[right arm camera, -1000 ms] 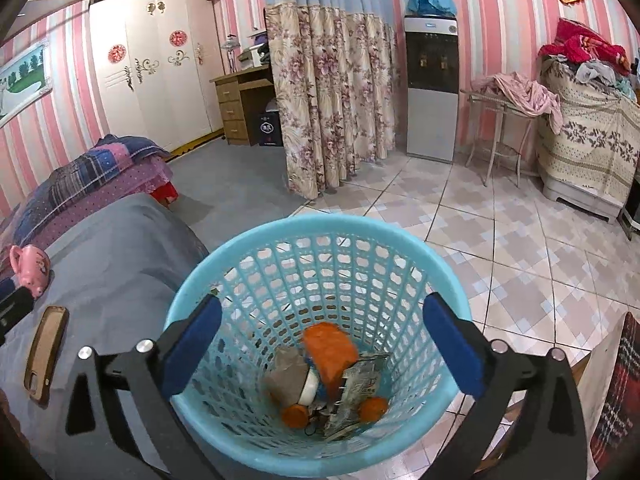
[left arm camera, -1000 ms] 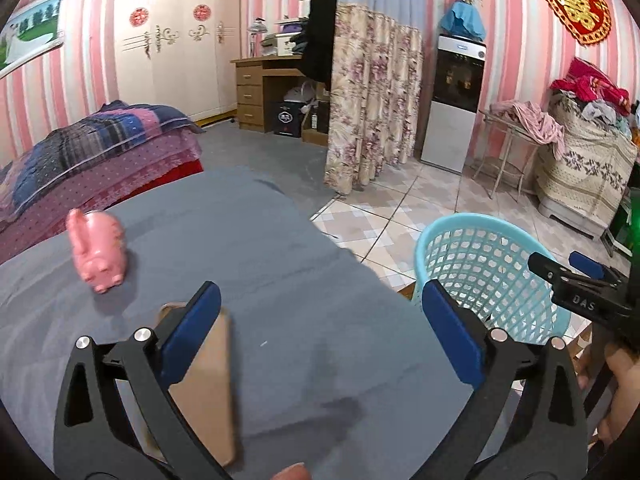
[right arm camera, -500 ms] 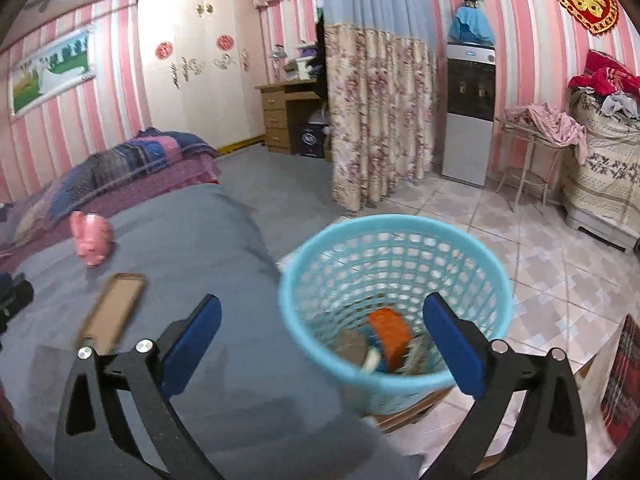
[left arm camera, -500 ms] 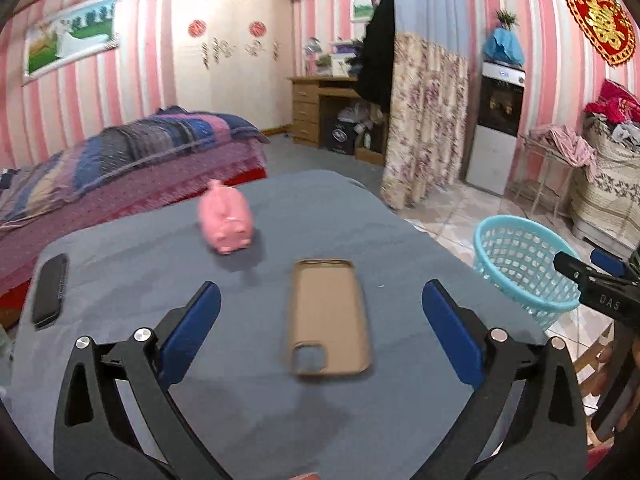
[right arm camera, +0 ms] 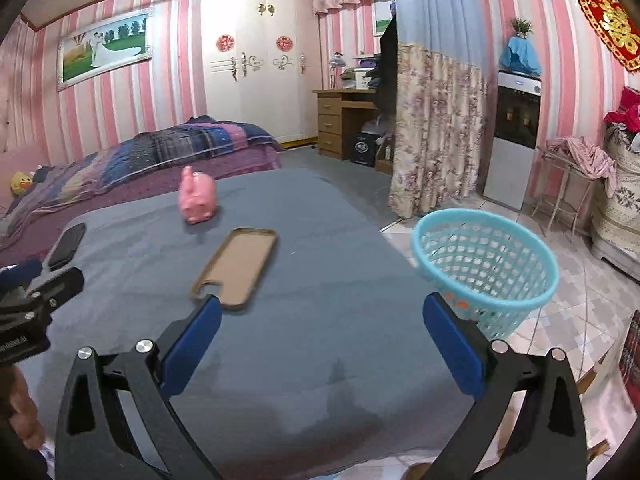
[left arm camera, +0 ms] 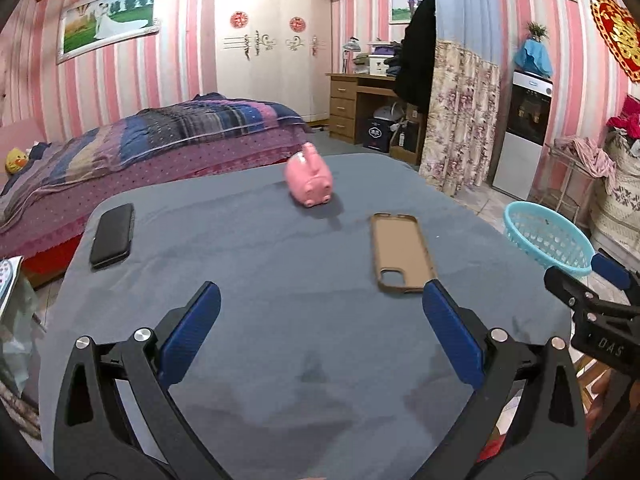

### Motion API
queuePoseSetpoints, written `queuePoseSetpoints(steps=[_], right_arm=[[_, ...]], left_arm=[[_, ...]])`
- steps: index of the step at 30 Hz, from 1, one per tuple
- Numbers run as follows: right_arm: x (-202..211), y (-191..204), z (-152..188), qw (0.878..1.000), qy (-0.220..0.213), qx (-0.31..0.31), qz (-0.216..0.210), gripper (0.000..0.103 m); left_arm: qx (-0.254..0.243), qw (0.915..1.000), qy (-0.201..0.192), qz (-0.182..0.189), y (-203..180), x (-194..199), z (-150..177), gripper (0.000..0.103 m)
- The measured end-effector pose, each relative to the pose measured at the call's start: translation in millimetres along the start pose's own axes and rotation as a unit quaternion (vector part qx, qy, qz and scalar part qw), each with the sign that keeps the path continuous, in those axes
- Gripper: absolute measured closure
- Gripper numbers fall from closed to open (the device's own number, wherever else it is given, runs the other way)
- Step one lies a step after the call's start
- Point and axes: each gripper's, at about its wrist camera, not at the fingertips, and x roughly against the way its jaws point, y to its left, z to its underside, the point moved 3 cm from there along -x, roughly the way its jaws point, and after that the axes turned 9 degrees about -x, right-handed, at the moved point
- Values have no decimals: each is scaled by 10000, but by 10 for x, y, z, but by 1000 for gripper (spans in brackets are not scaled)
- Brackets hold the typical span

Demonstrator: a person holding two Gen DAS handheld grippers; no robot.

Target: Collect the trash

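Looking from the left wrist, the whole black phone (left arm camera: 112, 235) is seen flat near the left edge of the desk (left arm camera: 280, 320), which is covered with soft grey cloth. From the right wrist, only part of that phone is seen, behind the other tool. The blue basket (right arm camera: 486, 270) is seen best from the right wrist. It is round, made of plastic with many small holes, and is set on the tiled floor (right arm camera: 592, 300) just beside the right edge of the desk. Something orange can be made out through its holes low down, but what it is cannot be told. From the left wrist, only the top of the basket is seen, and its lower part is cut off by the desk and the right gripper (left arm camera: 592, 280).

A smooth pink piggy bank (left arm camera: 310, 180) is seen on the far part of the desk. A brown phone case (left arm camera: 400, 254) is laid open side up near it, with a rounded hole at one corner.

The jaws of the left gripper (left arm camera: 320, 328) are held wide apart with nothing between them. The jaws of the right gripper are also wide apart and empty, as seen from its own camera. A bed (left arm camera: 160, 140) with a striped blanket is seen behind the desk.
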Motion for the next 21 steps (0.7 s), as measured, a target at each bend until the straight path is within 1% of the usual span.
queuePoseSetpoints(steps=[3,6,13,21], right_arm=[[92,196,90,10000,2,65,-2,4],[201,411,204,9994,-111,309,80,4],[356,656,280,9990,-235,391,-15,4],[485,854,311,9976,-375,578,-77,4]], left_arm=[[36,10000,-32,-7,90,75,77,5],[43,10000,-58,11,158,130,130,5],[183,9998,-53,-11,362,200,242,5],[194,9998,-63,-14,420,234,277,5]])
